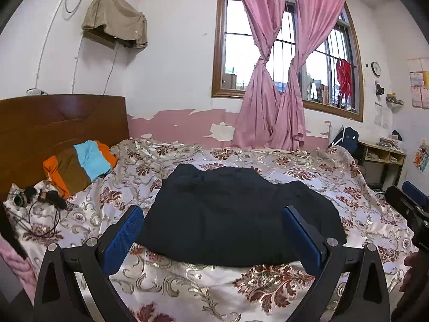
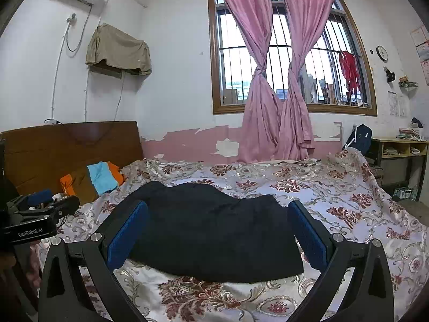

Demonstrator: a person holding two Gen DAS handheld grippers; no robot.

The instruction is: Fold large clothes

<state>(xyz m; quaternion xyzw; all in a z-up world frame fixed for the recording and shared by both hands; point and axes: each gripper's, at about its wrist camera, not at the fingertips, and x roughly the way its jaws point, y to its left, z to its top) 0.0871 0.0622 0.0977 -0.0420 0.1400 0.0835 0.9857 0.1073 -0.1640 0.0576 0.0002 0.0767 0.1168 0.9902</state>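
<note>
A large dark navy garment (image 1: 236, 214) lies spread flat on the floral bedspread (image 1: 187, 287); it also shows in the right wrist view (image 2: 211, 230). My left gripper (image 1: 213, 212) is open and empty, held above the garment's near edge, its blue pads wide apart. My right gripper (image 2: 218, 206) is open and empty too, hovering over the garment's near edge. The right gripper shows at the right edge of the left wrist view (image 1: 410, 204); the left gripper shows at the left edge of the right wrist view (image 2: 40, 209).
A pile of orange, brown and light blue clothes (image 1: 80, 166) lies by the wooden headboard (image 1: 53, 123). Headphones with a cable (image 1: 40, 198) lie at the bed's left. Pink curtains (image 1: 268, 94) hang at the window. A wooden desk (image 2: 402, 150) stands far right.
</note>
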